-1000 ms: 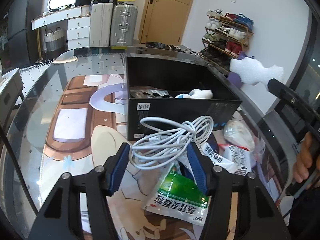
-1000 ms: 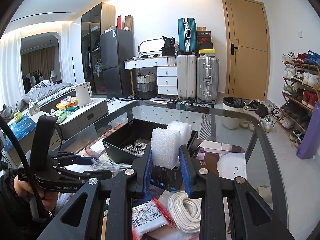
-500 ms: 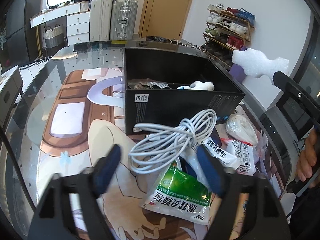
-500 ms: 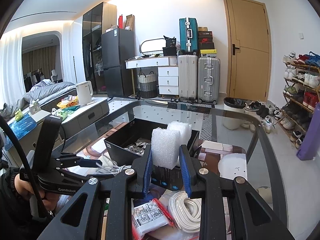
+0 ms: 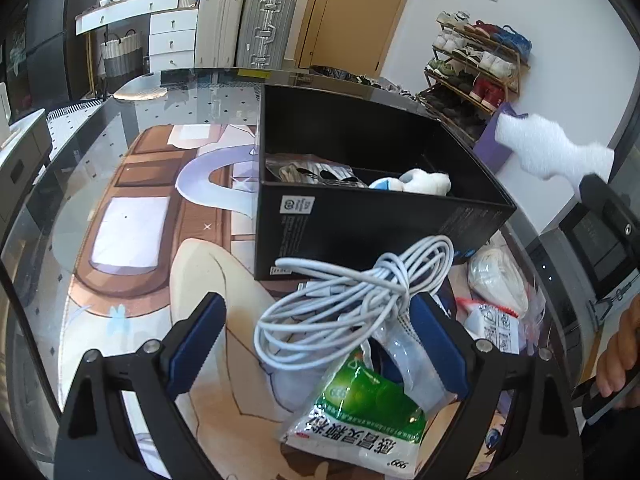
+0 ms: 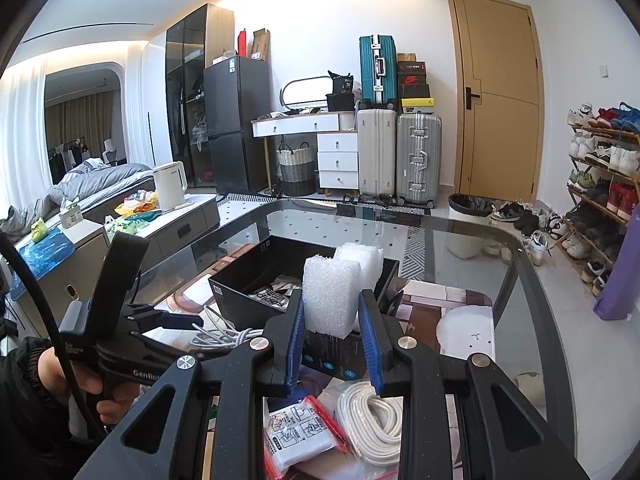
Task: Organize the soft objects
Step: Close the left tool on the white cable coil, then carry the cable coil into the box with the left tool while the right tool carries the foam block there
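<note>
A black open box [image 5: 384, 216] stands on the glass table, with a white plush toy [image 5: 424, 182] and a silver packet [image 5: 312, 172] inside. My left gripper [image 5: 316, 344] is open; a coiled white cable [image 5: 344, 300] lies between its fingers on top of a green-and-white packet [image 5: 360, 408]. My right gripper [image 6: 334, 340] is shut on a white foam block [image 6: 334, 292] and holds it above the near side of the box [image 6: 256, 276]. The foam also shows at the right in the left wrist view [image 5: 548, 148].
A bagged white rope coil [image 6: 372, 416] and a clear bag with printed sheets [image 6: 296, 436] lie under the right gripper. Both also show right of the cable in the left wrist view [image 5: 500, 280]. The table edge [image 6: 536, 280] curves to the right; a shoe rack [image 6: 600, 184] stands beyond.
My left gripper has opened and let go of the white cable, which now rests on the packets. The right gripper holds the foam in nearly the same place.
</note>
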Tool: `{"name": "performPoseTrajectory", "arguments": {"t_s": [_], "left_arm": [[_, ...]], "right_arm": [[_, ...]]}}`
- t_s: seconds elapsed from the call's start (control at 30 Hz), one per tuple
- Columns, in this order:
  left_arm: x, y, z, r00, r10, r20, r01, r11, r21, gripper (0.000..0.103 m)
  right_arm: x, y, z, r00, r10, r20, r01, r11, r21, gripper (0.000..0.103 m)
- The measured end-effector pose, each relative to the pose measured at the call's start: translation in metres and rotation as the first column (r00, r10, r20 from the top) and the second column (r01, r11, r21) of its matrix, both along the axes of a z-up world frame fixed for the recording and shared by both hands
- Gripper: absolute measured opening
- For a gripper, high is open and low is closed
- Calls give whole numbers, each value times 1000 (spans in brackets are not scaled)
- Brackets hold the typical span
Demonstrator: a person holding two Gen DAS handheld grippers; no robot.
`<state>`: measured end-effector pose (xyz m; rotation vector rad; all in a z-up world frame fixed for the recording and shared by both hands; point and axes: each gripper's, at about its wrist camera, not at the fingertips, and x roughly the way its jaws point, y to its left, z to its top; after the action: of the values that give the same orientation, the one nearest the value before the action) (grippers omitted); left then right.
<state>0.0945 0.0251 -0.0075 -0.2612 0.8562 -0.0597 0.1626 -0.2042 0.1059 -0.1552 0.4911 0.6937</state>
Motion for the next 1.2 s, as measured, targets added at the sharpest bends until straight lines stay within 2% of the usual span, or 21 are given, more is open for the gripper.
{"name": "performPoseTrajectory", "arguments": {"t_s": [0.1,0.2,0.3,0.37,0.63,1.2], "left_arm": [[1,-2,-3,1000,-13,-4,13,1000,2,92],[0,-6,-3,999,-40,-1,40,999,-12,73],[-4,-9,1,998,-53,27,53,999,0,71],[-5,-10,3,998,-61,34,60,998,16,71],[-18,-5,13,995,-65,75,65,998,-4,70],[-32,4,54,981,-44,191,47,999,-14,70]], "right_arm": [[2,1,-1,1000,0,-6,0,1000,-3,26],[3,0,-2,1000,1,-8,-1,1000,-4,26],[3,0,-2,1000,2,-6,-2,1000,-5,26],[3,1,-2,1000,5,-3,-5,1000,-6,26],[-1,1,-2,1000,13,15,-13,1000,-7,26],[-4,1,-3,999,32,22,-32,999,0,26]]}}
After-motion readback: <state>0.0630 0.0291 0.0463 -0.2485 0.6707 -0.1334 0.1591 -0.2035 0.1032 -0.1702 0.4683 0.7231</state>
